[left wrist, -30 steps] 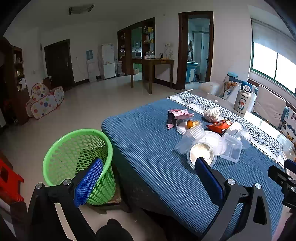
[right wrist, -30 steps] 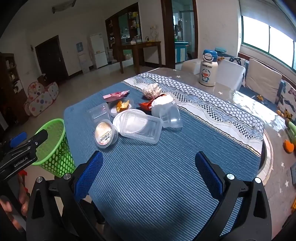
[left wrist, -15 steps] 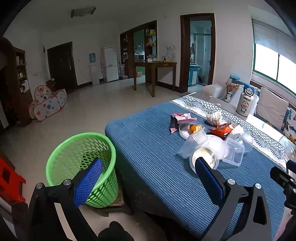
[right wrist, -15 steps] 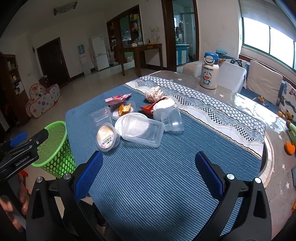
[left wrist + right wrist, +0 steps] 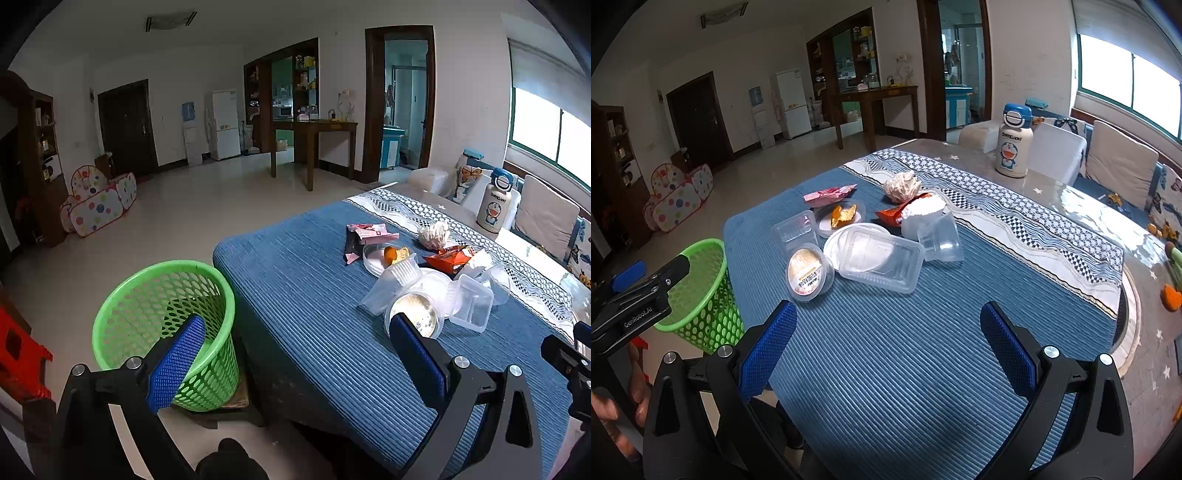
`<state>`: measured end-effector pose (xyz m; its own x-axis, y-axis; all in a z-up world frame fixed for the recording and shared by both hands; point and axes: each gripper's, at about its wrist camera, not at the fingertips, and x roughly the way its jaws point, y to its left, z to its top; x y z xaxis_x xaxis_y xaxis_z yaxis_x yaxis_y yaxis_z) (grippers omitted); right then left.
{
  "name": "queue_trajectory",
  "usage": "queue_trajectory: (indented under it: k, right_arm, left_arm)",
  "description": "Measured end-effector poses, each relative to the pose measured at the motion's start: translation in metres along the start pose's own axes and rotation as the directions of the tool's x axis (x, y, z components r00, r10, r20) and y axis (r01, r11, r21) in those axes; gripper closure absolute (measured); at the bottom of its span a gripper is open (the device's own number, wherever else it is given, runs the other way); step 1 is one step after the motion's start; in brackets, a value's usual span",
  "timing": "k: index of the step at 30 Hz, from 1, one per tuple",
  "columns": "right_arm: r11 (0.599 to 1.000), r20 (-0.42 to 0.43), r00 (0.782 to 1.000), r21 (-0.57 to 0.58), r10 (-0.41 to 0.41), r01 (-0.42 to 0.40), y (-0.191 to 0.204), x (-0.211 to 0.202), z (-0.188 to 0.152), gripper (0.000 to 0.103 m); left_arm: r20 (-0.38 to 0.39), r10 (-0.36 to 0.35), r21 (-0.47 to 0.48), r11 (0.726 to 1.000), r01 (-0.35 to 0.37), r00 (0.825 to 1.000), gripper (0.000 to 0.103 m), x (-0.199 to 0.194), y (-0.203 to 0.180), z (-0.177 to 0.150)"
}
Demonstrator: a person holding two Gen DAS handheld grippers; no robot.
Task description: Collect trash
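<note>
Item: since a second ago we have drawn slightly back, both grippers (image 5: 291, 362) (image 5: 886, 347) empty with fingers apart; trash pile (image 5: 864, 236) untouched mid-surface (image 5: 923, 350), green basket (image 5: 162, 325) beside its edge—collection not begun.

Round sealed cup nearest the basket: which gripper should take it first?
Left, probably. The round sealed cup lies just beyond the left gripper, and the green basket sits right under that gripper's view. The right gripper hangs further back over bare blue cloth. Both jaws are open.
</note>
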<state>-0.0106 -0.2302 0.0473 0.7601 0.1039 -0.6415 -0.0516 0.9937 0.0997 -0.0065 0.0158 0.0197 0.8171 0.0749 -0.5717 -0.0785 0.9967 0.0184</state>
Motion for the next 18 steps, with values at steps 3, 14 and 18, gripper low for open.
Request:
queue_trajectory:
  k: [3, 14, 18]
  right_arm:
    - [1.0, -0.001, 1.0, 0.002, 0.001, -0.001, 0.0005, -0.0001, 0.0, 0.005]
    - [1.0, -0.004, 1.0, 0.006, 0.003, -0.003, -0.0009, 0.0018, 0.0005, 0.005]
    - [1.0, -0.004, 1.0, 0.007, 0.003, -0.003, -0.0018, 0.0035, 0.0007, 0.005]
  left_arm:
    - [-0.001, 0.001, -0.002, 1.0, -0.001, 1.0, 0.006, 0.0005, 0.001, -0.0005]
    - [-0.007, 0.006, -0.004, 1.0, -0.006, 1.0, 0.006, 0.0029, -0.0001, -0.0004]
    - [-0.009, 0.008, -0.003, 1.0, -0.008, 1.0, 0.006, 0.0038, 0.0008, -0.0003]
